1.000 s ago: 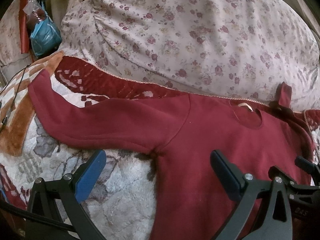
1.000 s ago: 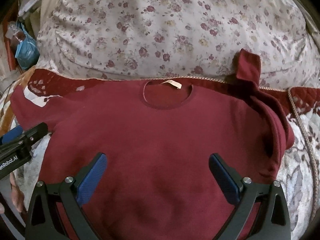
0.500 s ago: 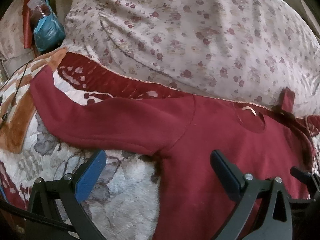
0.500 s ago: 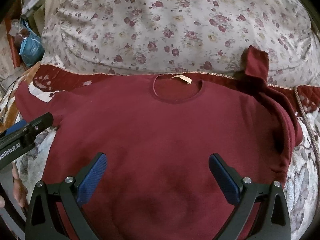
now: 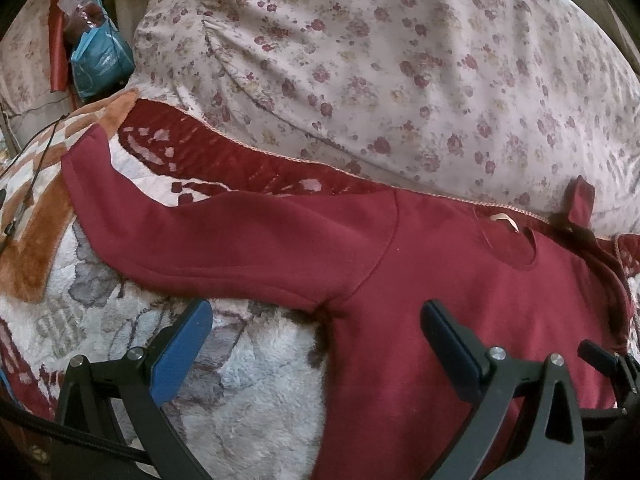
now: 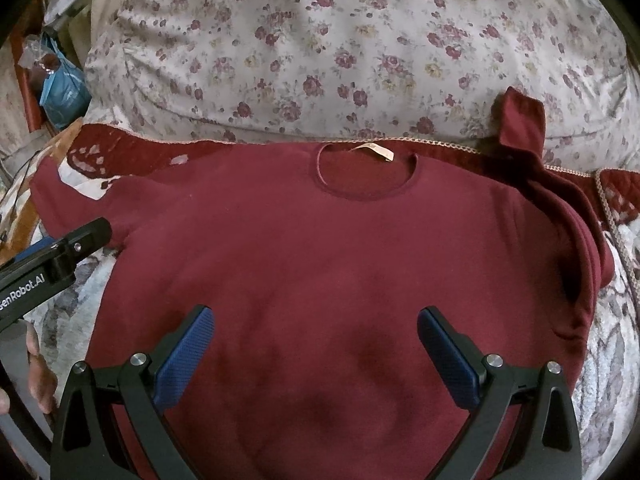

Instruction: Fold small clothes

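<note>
Hovering over the near part of the bed, both grippers have their fingers spread wide with nothing between them. Left gripper (image 5: 316, 340) sits above the armpit where the left sleeve (image 5: 224, 240) meets the body; right gripper (image 6: 316, 344) sits above the lower middle of the sweater (image 6: 320, 260), and its view also catches the left gripper (image 6: 52, 256) at the left edge.

Compared with a second ago, both views have pulled back a little: the collar (image 6: 364, 176) and the label (image 6: 376, 151) sit slightly farther off, more body cloth shows near the fingers. The cloth itself lies the same, no new crease. Reads as a retreat or re-aim, not a grab.

Sweater lies front up, flat on the fuzzy blanket (image 5: 248, 380), collar toward the far edge of the bed. Left sleeve stretches straight out toward the left edge. Right sleeve (image 6: 560, 208) is folded in along the right side, its cuff (image 6: 522, 116) sticking up against the floral duvet (image 6: 360, 40) at the far side. Blue bag (image 5: 100, 64) sits beyond the far left corner.

Judgement: folding barely begun; left sleeve likely next to bring across.
</note>
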Available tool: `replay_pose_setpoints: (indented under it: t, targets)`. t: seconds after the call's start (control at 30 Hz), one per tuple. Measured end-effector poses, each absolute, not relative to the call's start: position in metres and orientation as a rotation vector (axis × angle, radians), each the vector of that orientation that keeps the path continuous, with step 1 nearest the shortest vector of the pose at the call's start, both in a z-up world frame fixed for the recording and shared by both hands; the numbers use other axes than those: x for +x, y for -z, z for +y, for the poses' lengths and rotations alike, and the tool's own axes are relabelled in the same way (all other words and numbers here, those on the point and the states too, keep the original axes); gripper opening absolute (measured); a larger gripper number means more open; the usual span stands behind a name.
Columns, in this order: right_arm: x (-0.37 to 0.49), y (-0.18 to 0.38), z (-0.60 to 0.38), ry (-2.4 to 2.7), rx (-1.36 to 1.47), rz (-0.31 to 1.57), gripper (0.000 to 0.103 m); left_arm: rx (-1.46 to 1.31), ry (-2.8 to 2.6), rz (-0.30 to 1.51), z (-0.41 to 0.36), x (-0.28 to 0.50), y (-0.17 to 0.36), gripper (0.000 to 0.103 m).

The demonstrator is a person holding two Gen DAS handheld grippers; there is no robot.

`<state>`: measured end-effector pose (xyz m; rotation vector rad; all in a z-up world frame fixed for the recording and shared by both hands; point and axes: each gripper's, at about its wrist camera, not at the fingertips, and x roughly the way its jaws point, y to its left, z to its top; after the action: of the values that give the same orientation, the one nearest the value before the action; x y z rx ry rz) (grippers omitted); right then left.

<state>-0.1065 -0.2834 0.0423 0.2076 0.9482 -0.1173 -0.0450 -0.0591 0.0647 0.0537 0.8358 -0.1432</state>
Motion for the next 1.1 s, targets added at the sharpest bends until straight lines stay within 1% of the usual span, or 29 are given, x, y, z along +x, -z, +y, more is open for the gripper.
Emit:
replay_pose_setpoints:
  t: [0.83,1.1]
  targets:
    - [-0.085,-0.036,-0.267,0.096,0.186,0.977,0.103,0.041,0.114,0.859,-0.054,-0.036,-0.057,0.103]
    - [-0.082,-0.028,-0.267,0.075,0.197,1.002,0.103,0.032,-0.04,0.863,-0.019,-0.018,-0.066,0.103]
